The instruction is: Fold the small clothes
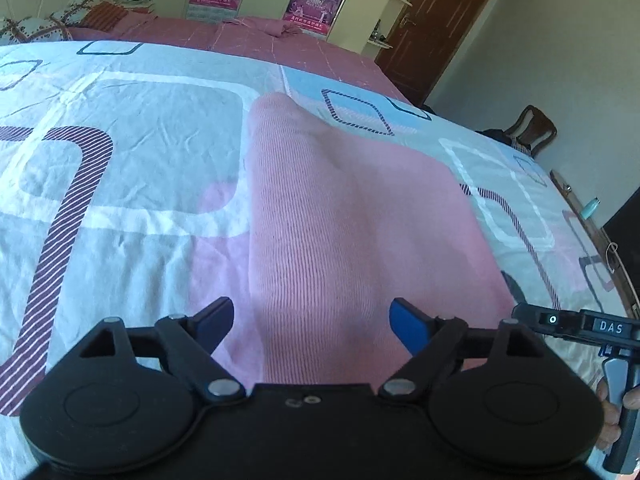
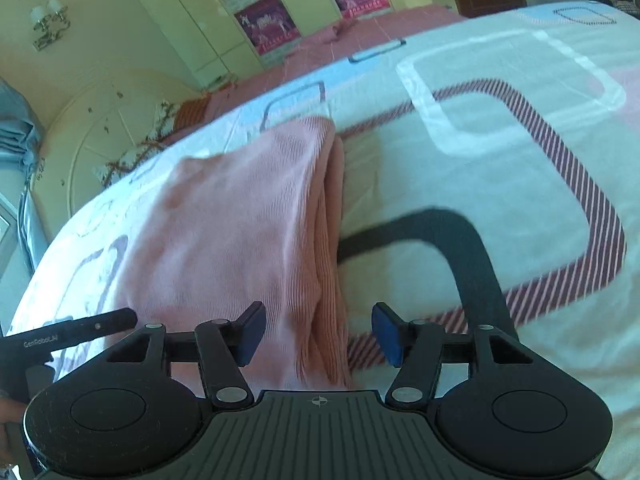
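Two grippers hover low over a bed covered by a sheet [image 1: 132,148] printed with rounded squares in white, grey, pink and striped maroon. One pink ribbed garment [image 1: 344,216] lies folded lengthwise on that sheet, a long strip running away from both cameras. In the left wrist view, the left gripper [image 1: 312,322] has its blue-padded fingers [image 1: 408,324] spread wide apart above the near end of the garment, clasping nothing. In the right wrist view, the right gripper [image 2: 319,332] also has its fingers [image 2: 386,332] parted, with the stacked folded edge of the garment [image 2: 240,232] lying below the gap and neither pad pressing on it. Each gripper shows at the edge of the other's view. Beyond the sheet lie a pink quilt [image 1: 224,36], cream wardrobes with posters [image 1: 316,2] and a brown door [image 1: 444,24].
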`<state>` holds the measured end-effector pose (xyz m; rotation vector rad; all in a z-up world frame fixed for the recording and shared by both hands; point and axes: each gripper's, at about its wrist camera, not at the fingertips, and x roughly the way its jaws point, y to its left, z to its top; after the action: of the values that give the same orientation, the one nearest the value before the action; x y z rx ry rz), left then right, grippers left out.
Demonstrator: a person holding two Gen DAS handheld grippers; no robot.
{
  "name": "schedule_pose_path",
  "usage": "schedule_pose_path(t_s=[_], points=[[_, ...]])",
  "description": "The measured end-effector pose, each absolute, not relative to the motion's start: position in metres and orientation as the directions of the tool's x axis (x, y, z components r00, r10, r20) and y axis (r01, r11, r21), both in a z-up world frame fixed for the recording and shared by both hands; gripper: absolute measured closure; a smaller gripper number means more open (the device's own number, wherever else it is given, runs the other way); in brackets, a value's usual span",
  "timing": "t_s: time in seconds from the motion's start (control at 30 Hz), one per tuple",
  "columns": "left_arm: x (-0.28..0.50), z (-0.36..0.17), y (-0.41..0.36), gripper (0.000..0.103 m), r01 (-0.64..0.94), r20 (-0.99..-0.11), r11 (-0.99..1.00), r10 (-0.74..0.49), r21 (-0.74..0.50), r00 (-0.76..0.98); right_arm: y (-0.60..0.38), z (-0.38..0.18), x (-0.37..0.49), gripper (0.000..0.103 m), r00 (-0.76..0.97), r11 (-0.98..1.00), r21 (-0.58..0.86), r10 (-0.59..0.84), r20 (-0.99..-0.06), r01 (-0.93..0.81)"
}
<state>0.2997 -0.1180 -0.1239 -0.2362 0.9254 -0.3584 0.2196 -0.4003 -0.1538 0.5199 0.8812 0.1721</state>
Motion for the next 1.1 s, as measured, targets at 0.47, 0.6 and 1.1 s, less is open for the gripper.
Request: schedule_pose_path(t_s=[0.47,0.6,1.1], points=[[0.371,-0.154,-0.133,0.021,0.138,-0.725,0.88,-0.456,-0.455,0.516,-0.398,-0.191,0.311,0.05,0.637,0.795,0.604,0.44,-0.632,0.05],[0.371,-0.153,-0.133,0.041,0.145,-0.715,0.874,-0.467,-0.465,0.521,-0.391,-0.201,0.323,0.078,0.622,0.772,0.635,0.486,-0.613,0.023],[0.351,-0.092,-0.094,0.069,0.218,-0.664,0.882,-0.46,-0.417,0.589,-0.356,-0.145,0.313,0.085,0.639,0.73,0.681,0.554,-0.533,-0.065]])
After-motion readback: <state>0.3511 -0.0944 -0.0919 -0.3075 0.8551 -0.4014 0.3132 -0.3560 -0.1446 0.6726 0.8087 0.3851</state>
